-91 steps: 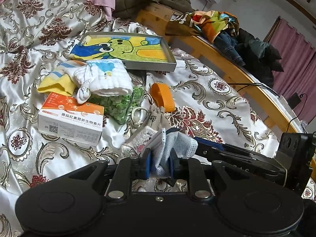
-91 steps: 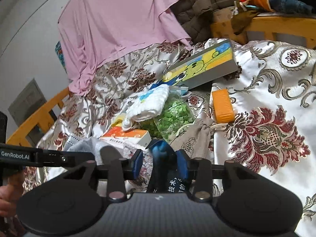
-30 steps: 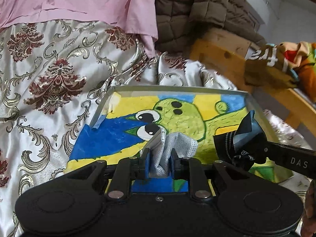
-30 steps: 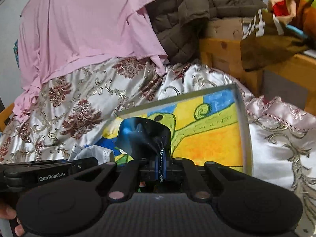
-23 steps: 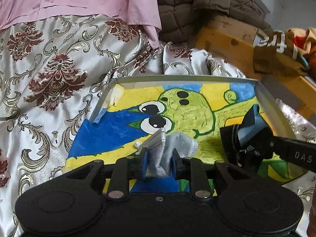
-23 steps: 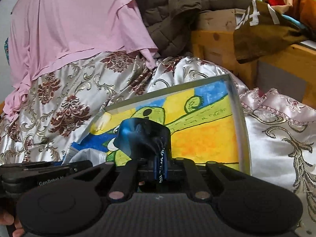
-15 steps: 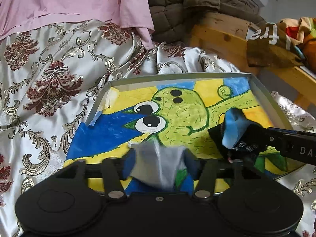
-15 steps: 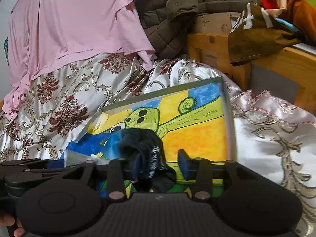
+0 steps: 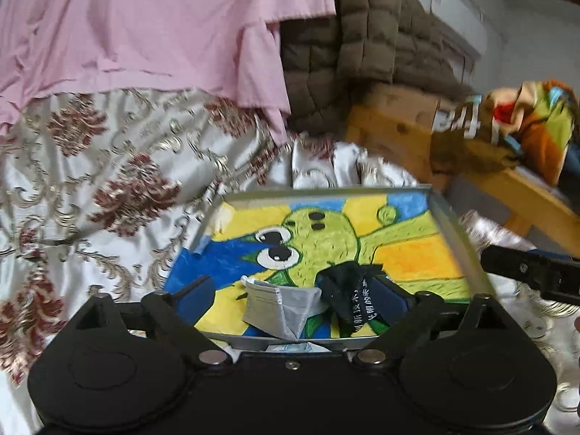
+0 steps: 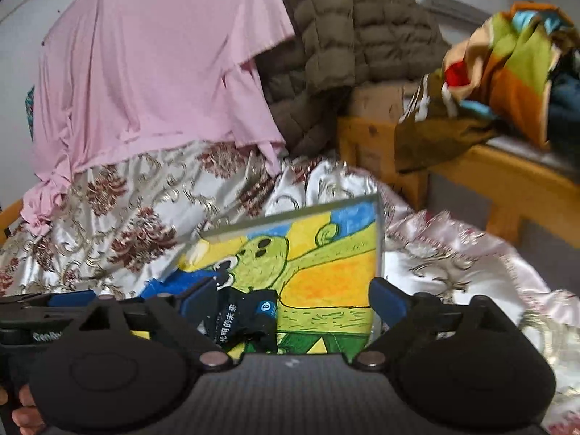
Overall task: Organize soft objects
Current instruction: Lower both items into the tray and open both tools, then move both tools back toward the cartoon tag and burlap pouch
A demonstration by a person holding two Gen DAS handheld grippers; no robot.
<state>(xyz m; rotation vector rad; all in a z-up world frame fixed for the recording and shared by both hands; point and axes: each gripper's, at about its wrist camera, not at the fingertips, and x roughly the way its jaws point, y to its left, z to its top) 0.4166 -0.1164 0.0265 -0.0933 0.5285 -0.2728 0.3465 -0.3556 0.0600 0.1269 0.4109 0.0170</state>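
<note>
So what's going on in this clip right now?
A person with a handheld gripper in each hand is sorting soft items into a tray with a cartoon picture on its floor, set on a patterned bedspread. Both the left gripper and the right gripper are open over the tray. A grey face mask and a black cloth item with white lettering lie side by side on the tray floor, free of the fingers.

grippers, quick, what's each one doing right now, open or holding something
Left hand-held gripper: open, holding nothing; grey face mask lies in the tray.
Right hand-held gripper: open, holding nothing; black cloth lies in the tray.
</note>
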